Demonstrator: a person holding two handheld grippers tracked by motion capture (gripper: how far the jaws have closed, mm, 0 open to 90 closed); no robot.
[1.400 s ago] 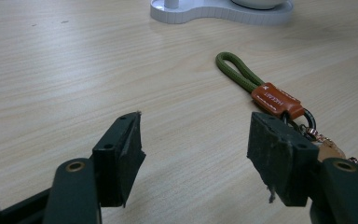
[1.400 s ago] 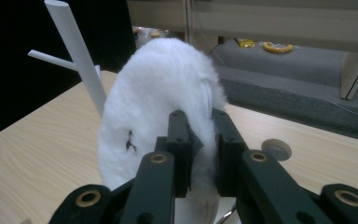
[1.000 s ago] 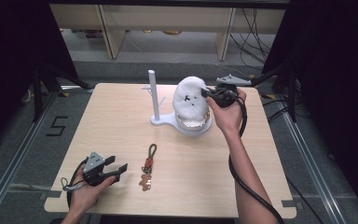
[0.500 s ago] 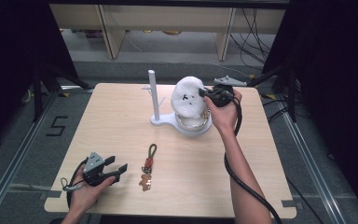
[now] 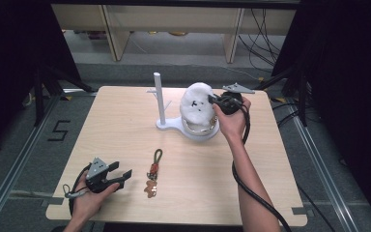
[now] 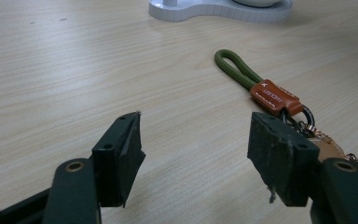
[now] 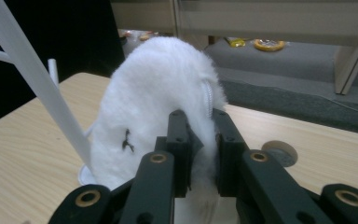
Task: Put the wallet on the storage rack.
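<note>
A white fluffy pouch [image 5: 198, 104] with a zip and small black marks hangs just above the round dish of a white stand [image 5: 174, 124] at the table's far middle. My right gripper [image 5: 214, 100] is shut on the pouch's right edge; in the right gripper view the jaws pinch the white fur [image 7: 168, 107] by the zip. My left gripper [image 5: 121, 177] rests open at the front left, held in a hand. Its pads [image 6: 121, 154] stand wide apart over bare wood. A keychain [image 5: 153, 169] with a green loop [image 6: 235, 67] and an orange tab lies just right of it.
The stand has a tall white post [image 5: 158, 94] with side pegs, left of the pouch. The wooden table [image 5: 125, 125] has a small round hole [image 7: 279, 151] near the pouch. Cables trail off the right side. Shelving and dark floor lie beyond the far edge.
My right gripper has sunk a little with the pouch, bringing it down toward the stand's dish. The left gripper and the keychain have kept still.
</note>
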